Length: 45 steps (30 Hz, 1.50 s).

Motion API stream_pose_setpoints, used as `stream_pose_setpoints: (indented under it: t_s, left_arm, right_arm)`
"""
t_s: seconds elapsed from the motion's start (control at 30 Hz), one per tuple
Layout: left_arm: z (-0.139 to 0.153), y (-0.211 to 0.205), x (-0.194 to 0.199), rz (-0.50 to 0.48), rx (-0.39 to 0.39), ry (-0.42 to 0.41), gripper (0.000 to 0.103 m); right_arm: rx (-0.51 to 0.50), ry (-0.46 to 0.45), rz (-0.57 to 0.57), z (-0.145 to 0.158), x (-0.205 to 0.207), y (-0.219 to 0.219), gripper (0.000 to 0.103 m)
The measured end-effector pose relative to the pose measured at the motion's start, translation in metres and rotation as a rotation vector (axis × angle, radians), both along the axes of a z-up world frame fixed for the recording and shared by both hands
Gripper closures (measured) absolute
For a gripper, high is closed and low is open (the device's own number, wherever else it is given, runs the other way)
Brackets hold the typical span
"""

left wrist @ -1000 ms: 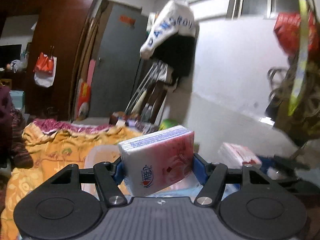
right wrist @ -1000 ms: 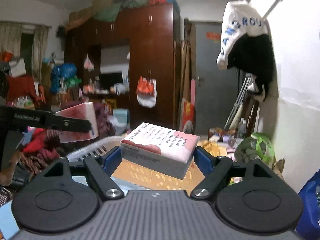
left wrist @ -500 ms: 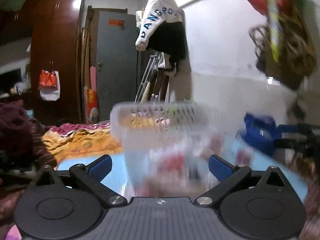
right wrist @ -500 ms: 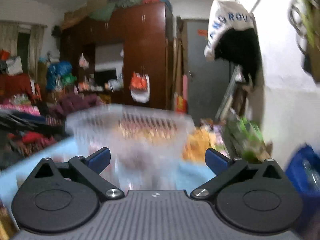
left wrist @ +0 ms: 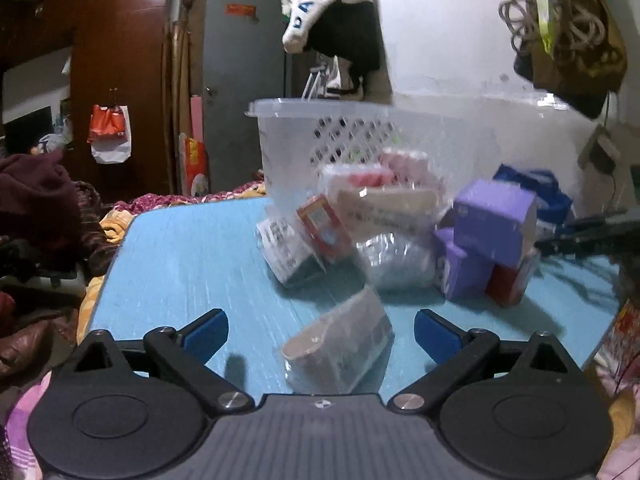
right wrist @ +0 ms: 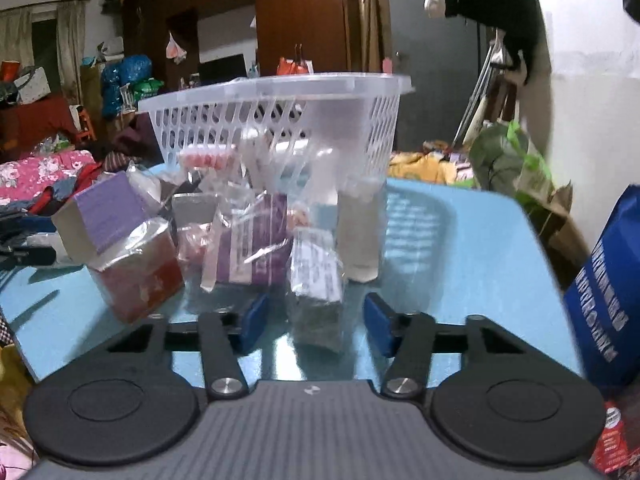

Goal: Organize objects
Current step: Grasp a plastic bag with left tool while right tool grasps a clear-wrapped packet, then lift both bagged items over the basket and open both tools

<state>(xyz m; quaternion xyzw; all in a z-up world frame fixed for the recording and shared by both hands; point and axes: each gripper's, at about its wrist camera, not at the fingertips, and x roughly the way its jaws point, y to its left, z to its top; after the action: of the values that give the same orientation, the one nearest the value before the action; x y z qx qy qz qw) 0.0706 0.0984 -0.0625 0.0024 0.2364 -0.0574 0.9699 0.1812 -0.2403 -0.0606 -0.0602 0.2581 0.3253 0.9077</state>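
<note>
**Packets heaped in front of the basket, both grippers empty**

A clear plastic basket (right wrist: pixel 276 120) with lattice sides stands at the far part of the blue counter (left wrist: pixel 192 264). In front of it lies a loose heap of small packaged goods, some touching the basket's near wall; motion blur softens much of the heap, and which pieces rest on which is hard to tell.

In the left wrist view, a purple box (left wrist: pixel 494 220) sits tilted on top at the right of the heap, with a dark red box just below it. A red-framed packet (left wrist: pixel 324 228) leans at the left of the heap, and a clear-wrapped packet (left wrist: pixel 340 344) lies apart, nearest the left gripper (left wrist: pixel 320 330). That gripper's blue fingers (left wrist: pixel 204 334) are spread wide around the packet without touching it.

In the right wrist view, the purple box (right wrist: pixel 108 212) is at the left over a red wrapped block (right wrist: pixel 138 272), and a dark wrapped packet (right wrist: pixel 318 292) stands between the fingers (right wrist: pixel 378 324) of the right gripper (right wrist: pixel 314 322), which are open and clear of it.

A blue bag (right wrist: pixel 608 280) stands at the right edge of the counter, and a grey door (left wrist: pixel 244 92) shows beyond.
</note>
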Motion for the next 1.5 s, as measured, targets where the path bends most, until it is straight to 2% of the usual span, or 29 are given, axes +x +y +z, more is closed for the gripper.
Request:
stream_pose_setpoints:
  t_s: [0.03, 0.1, 0.13, 0.17, 0.27, 0.43, 0.73, 1.27, 1.4, 1.5]
  left_arm:
    - [0.000, -0.001, 0.001, 0.003, 0.007, 0.003, 0.013]
    - [-0.002, -0.002, -0.002, -0.002, -0.001, -0.004, 0.027]
    - [-0.002, -0.003, -0.004, -0.013, -0.007, -0.003, 0.041]
    - [-0.004, -0.004, -0.005, -0.026, -0.010, 0.003, 0.049]
    - [-0.006, -0.009, -0.011, -0.029, 0.001, -0.017, 0.054]
    - [-0.004, -0.009, -0.014, -0.037, -0.052, -0.040, 0.063]
    - [0.000, -0.010, -0.020, -0.038, -0.114, -0.110, 0.066]
    - [0.007, -0.015, -0.029, -0.061, -0.148, -0.191, 0.069]
    - [0.028, -0.012, -0.028, -0.081, -0.177, -0.237, 0.069]
    - [0.066, -0.008, -0.005, -0.097, -0.215, -0.289, 0.069]
  right_arm:
    - [0.009, 0.012, 0.006, -0.002, 0.000, -0.001, 0.067]
    - [0.010, 0.001, 0.000, -0.004, -0.005, -0.004, 0.067]
    - [0.011, -0.007, -0.004, -0.003, -0.008, -0.006, 0.068]
    - [0.017, -0.013, -0.004, -0.003, -0.010, -0.008, 0.068]
    - [0.041, -0.030, -0.017, 0.000, -0.016, -0.013, 0.068]
    - [0.071, -0.075, -0.067, 0.005, -0.029, -0.023, 0.068]
    - [0.132, -0.133, -0.071, 0.012, -0.047, -0.026, 0.068]
    - [0.203, -0.186, -0.011, 0.020, -0.060, -0.013, 0.068]
    - [0.235, -0.211, 0.011, 0.036, -0.062, -0.010, 0.068]
    - [0.247, -0.248, 0.036, 0.060, -0.050, 0.003, 0.068]
